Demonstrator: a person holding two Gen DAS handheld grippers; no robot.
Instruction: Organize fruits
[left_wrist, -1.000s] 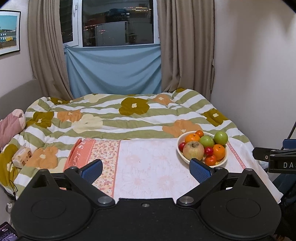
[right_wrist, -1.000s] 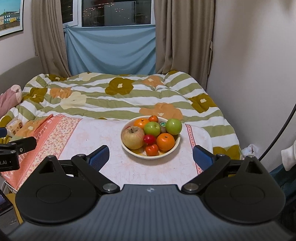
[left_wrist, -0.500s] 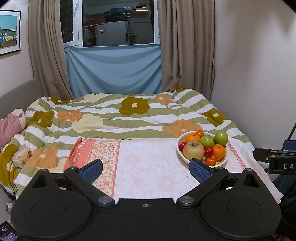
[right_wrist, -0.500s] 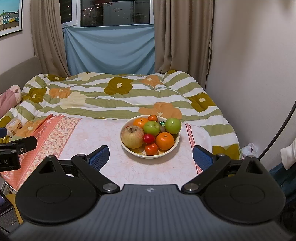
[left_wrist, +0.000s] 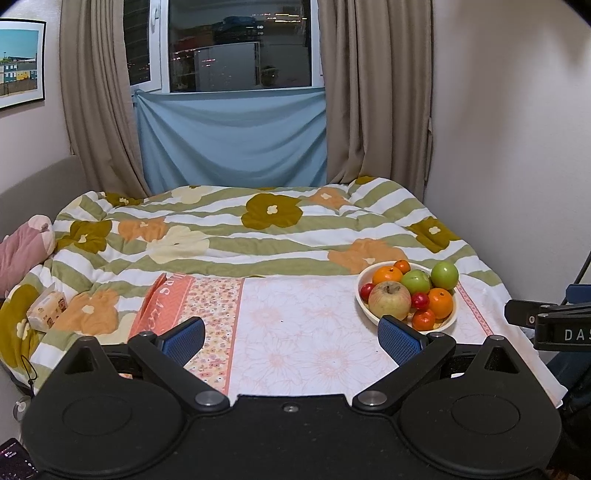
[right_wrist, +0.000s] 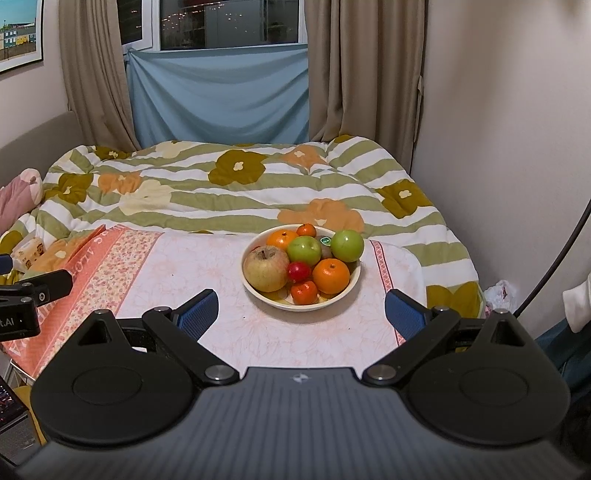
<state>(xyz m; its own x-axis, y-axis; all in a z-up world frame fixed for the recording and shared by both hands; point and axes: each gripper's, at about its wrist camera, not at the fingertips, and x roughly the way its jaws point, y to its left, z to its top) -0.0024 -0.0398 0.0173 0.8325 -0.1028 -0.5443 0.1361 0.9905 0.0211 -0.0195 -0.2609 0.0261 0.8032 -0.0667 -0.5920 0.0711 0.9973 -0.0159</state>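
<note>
A white bowl (right_wrist: 255, 290) of fruit stands on a floral cloth (right_wrist: 184, 266) on the bed. It holds a yellowish apple (right_wrist: 266, 268), two green apples (right_wrist: 346, 245), oranges (right_wrist: 331, 275), small red fruits (right_wrist: 298, 271) and a kiwi with a sticker (right_wrist: 325, 246). In the left wrist view the bowl (left_wrist: 448, 322) sits at the right. My right gripper (right_wrist: 301, 314) is open and empty, just in front of the bowl. My left gripper (left_wrist: 291, 338) is open and empty, over the cloth to the left of the bowl.
A striped flowered duvet (left_wrist: 229, 229) covers the bed behind the cloth. A tissue pack (left_wrist: 46, 309) and a pink plush (left_wrist: 18, 254) lie at the left. A wall runs along the right side. A cable (right_wrist: 561, 254) hangs at the right.
Both views have shifted only slightly; the right gripper has edged a little nearer to the bowl. Both grippers stay open.
</note>
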